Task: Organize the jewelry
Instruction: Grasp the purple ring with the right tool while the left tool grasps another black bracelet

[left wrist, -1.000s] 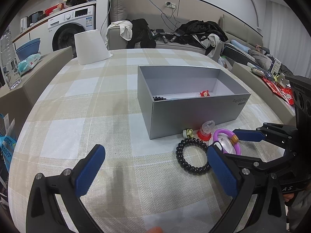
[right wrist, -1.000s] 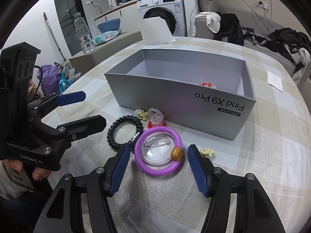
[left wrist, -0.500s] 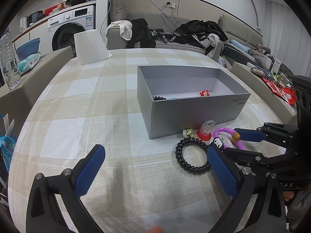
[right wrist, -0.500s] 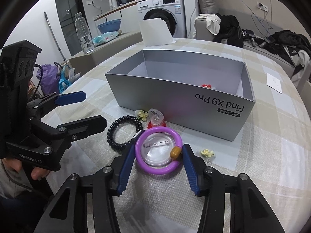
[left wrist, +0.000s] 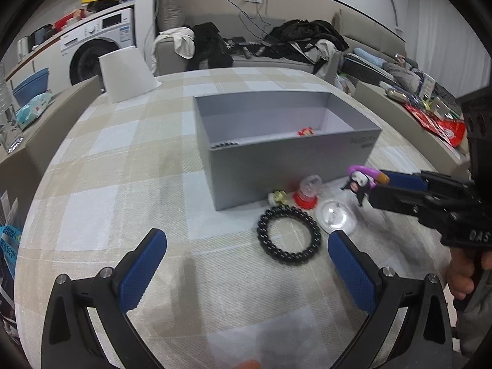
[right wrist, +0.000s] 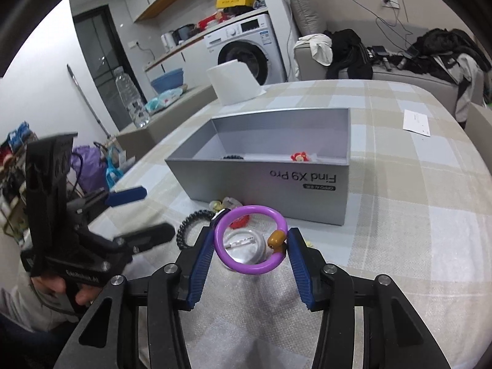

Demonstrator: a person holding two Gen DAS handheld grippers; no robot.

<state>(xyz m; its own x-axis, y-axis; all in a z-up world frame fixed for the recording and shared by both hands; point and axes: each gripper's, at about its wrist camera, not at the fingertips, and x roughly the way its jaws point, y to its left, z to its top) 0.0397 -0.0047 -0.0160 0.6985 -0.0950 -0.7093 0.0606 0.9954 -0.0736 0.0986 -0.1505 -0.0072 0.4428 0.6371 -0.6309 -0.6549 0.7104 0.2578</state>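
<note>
My right gripper (right wrist: 249,247) is shut on a purple ring bracelet (right wrist: 229,261) with an orange bead and a small cartoon charm, held above the table; it also shows in the left wrist view (left wrist: 364,173). Below it lie a clear round badge (left wrist: 335,216), a black bead bracelet (left wrist: 289,236), a red-based clear trinket (left wrist: 307,192) and a small yellow-green piece (left wrist: 277,196). The grey open box (left wrist: 276,160) behind them holds a red charm (right wrist: 299,156) and dark beads (right wrist: 232,156). My left gripper (left wrist: 246,264) is open and empty, near the black bracelet.
A white paper roll (left wrist: 126,73) stands at the table's far left corner. A white card (right wrist: 416,122) lies at the far right. The checked tablecloth (left wrist: 123,184) covers the round table. Benches and a cluttered sofa surround it.
My right gripper closed on the purple bracelet and lifted it off the clear badge, which stayed on the table. The left gripper stayed open and shifted slightly.
</note>
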